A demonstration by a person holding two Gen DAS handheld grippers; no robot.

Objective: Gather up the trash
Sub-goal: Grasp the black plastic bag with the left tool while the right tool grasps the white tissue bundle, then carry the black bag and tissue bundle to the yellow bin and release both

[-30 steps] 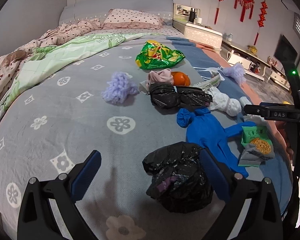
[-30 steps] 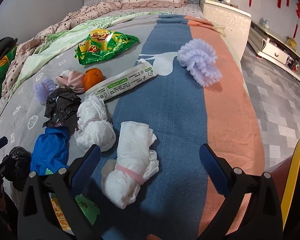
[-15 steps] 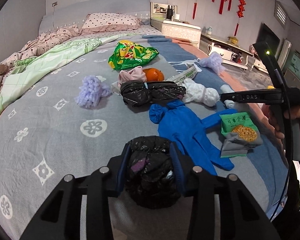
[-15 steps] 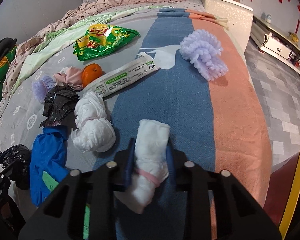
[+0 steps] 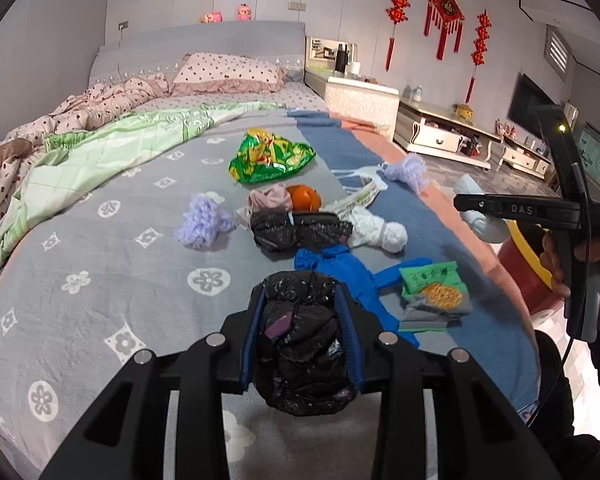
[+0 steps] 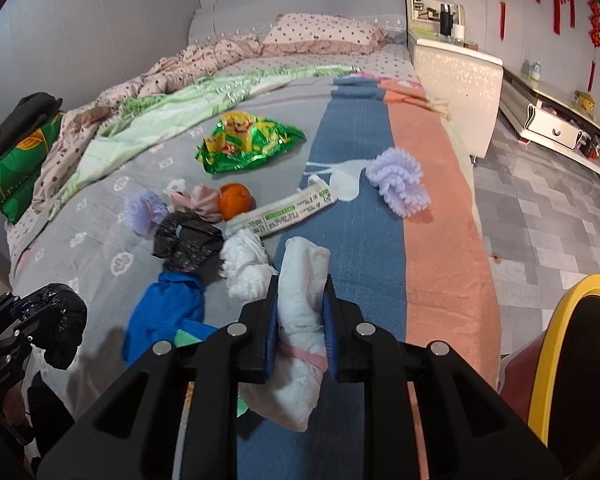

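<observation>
My left gripper (image 5: 302, 334) is shut on a crumpled black plastic bag (image 5: 300, 344) and holds it above the grey bedspread (image 5: 100, 280). My right gripper (image 6: 300, 320) is shut on a rolled white tissue bundle (image 6: 300, 312) with a pink band, lifted off the bed. The left gripper with its black bag also shows in the right wrist view (image 6: 56, 320). On the bed lie another black bag (image 5: 296, 230), a blue glove (image 5: 340, 276), a white wad (image 5: 376, 230), a green snack packet (image 5: 432, 288), an orange (image 5: 304, 198) and a green foil bag (image 5: 268, 156).
Two purple yarn balls (image 5: 202, 220) (image 6: 400, 180) and a long white wrapper (image 6: 284, 214) lie on the bed. A red bin with a yellow rim (image 6: 568, 356) stands on the floor at the bed's right side. A white nightstand (image 6: 456, 80) is further back.
Both grippers closed on their loads, the left on the black bag and the right on the white bundle, then lifted them off the bed. The right gripper swung toward the bed's right edge.
</observation>
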